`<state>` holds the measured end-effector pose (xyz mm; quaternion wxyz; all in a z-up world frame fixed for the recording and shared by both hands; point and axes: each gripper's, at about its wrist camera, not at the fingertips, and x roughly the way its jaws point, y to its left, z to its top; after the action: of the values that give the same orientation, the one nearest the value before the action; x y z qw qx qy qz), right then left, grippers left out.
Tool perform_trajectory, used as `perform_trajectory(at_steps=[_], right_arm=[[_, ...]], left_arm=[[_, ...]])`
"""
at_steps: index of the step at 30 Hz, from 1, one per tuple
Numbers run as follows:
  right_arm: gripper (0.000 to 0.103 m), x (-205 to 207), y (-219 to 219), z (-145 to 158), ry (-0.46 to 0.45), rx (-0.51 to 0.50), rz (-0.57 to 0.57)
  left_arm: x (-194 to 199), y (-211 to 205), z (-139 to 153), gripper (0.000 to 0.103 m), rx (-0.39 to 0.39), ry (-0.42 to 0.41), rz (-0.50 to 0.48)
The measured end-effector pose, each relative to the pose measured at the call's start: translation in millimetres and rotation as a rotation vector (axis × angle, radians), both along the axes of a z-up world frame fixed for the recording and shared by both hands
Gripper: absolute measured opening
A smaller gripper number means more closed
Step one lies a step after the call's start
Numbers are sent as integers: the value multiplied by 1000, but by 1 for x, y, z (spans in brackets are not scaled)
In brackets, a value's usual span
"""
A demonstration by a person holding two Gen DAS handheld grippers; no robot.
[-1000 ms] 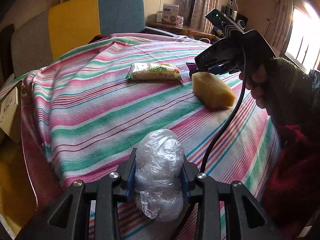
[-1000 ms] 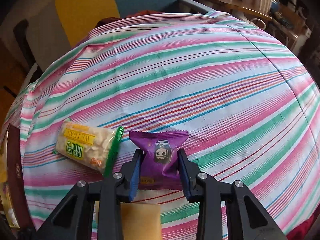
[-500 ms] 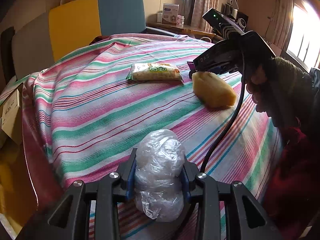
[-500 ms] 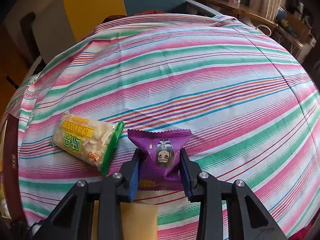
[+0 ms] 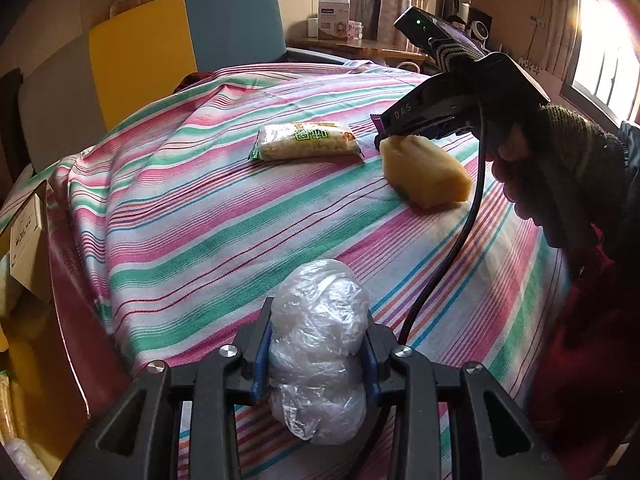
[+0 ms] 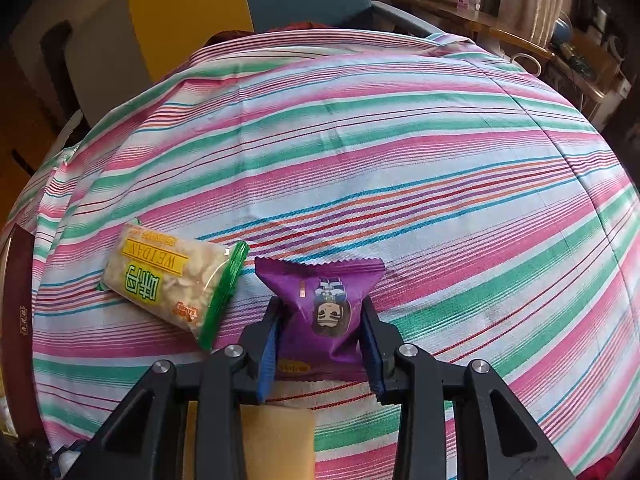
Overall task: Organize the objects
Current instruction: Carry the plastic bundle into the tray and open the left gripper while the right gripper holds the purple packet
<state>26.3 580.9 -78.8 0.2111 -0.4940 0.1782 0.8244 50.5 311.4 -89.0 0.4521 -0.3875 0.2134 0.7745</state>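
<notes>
My left gripper [image 5: 318, 346] is shut on a crumpled clear plastic bag [image 5: 318, 344] near the front edge of the striped table [image 5: 192, 216]. In the right wrist view my right gripper [image 6: 320, 340] is shut on a purple snack packet [image 6: 320, 304] resting on the cloth. A green-and-yellow snack pack [image 6: 172, 280] lies just left of it, also seen as the pack [image 5: 306, 144] in the left wrist view. A yellow wrapped bun [image 5: 424, 172] sits below the right gripper [image 5: 384, 136], which a gloved hand [image 5: 560, 168] holds; its edge shows as a yellow block [image 6: 276, 440] under the jaws.
A yellow and blue chair back [image 5: 180, 44] stands behind the table. A cardboard box [image 5: 26, 240] sits at the left edge. A shelf with a white box [image 5: 334, 20] lies at the back. A black cable [image 5: 448, 256] hangs across the cloth.
Both grippers have kept their hold and stayed nearly in place; the views have only shifted slightly.
</notes>
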Motion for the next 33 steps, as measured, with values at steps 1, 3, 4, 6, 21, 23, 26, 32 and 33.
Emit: perform_trajectory(at_steps=[1,3,4,6,21,23,26,32,33], right_arm=[[37,0,0,0,0,3,2],[37,0,-2,0,-1,17,10],[37,0,-3,0,-2,25,15],[37,0,-4,0,-3,31,18],[38,-2,-7,0,-9,55,31],[38,-2,-8,1,-12,61,33],[38,-3,-9,1,-15,71,35],[38,-2,-9,1,-14,72,36],[38,-3,-9,1,-15,73,36]], left_arm=[[0,0,1,36,-1,-6,1],[0,-1,2,35,1,-21,2],[0,-2,4,35,6,-27,2],[3,-5,12,35,27,-33,-6],[-72,-150,122,35,260,-40,401],[-89,-171,118,35,230,-32,479],[-116,-199,99,35,193,-96,593],[-137,-220,63,35,185,-216,663],[-140,-221,58,35,181,-238,671]])
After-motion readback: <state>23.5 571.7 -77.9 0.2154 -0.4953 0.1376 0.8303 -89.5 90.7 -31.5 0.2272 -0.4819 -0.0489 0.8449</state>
